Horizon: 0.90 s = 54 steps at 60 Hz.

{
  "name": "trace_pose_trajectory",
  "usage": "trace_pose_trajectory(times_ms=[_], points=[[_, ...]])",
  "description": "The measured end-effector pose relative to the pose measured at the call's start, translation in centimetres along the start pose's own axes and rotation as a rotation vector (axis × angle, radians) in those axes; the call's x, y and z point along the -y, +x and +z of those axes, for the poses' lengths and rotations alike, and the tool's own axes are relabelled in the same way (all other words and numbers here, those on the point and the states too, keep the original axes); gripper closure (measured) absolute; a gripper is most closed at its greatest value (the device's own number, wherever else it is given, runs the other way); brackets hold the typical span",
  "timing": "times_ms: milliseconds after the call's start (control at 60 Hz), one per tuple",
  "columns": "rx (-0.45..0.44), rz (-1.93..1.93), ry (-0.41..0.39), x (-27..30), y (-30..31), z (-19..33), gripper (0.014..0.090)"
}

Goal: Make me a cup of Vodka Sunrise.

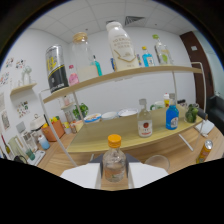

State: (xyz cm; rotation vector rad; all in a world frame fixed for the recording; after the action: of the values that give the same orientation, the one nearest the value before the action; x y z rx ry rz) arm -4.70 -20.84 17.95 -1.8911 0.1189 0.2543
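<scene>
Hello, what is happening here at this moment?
A hand-held gripper has a small clear bottle with an orange cap standing between its fingers; I cannot tell whether they press on it. A clear glass stands beside it. Beyond, on the wooden table, wait a red-labelled bottle and a blue bottle.

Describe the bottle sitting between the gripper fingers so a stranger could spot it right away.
Start at the long wooden shelf unit against the white wall, then come forward to the gripper. Between its fingers stands a small clear bottle, the only one with a yellow-orange cap.
</scene>
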Motion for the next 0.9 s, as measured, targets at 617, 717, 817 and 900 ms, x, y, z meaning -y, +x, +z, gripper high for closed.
trace_pose_trajectory(times_ms=[617,717,817,900], points=[[0.05,0.205,0.021,0.3,-0.8,-0.8,0.0693],[0.033,0.079,0.014,-0.5,-1.8,-0.2,0.0694],[0.017,-0.043,-0.009,-2.5,-2.4,1.1,0.0693],[-0.001,-0.124,-0.046,-4.8,-2.5,2.6,0.0694]])
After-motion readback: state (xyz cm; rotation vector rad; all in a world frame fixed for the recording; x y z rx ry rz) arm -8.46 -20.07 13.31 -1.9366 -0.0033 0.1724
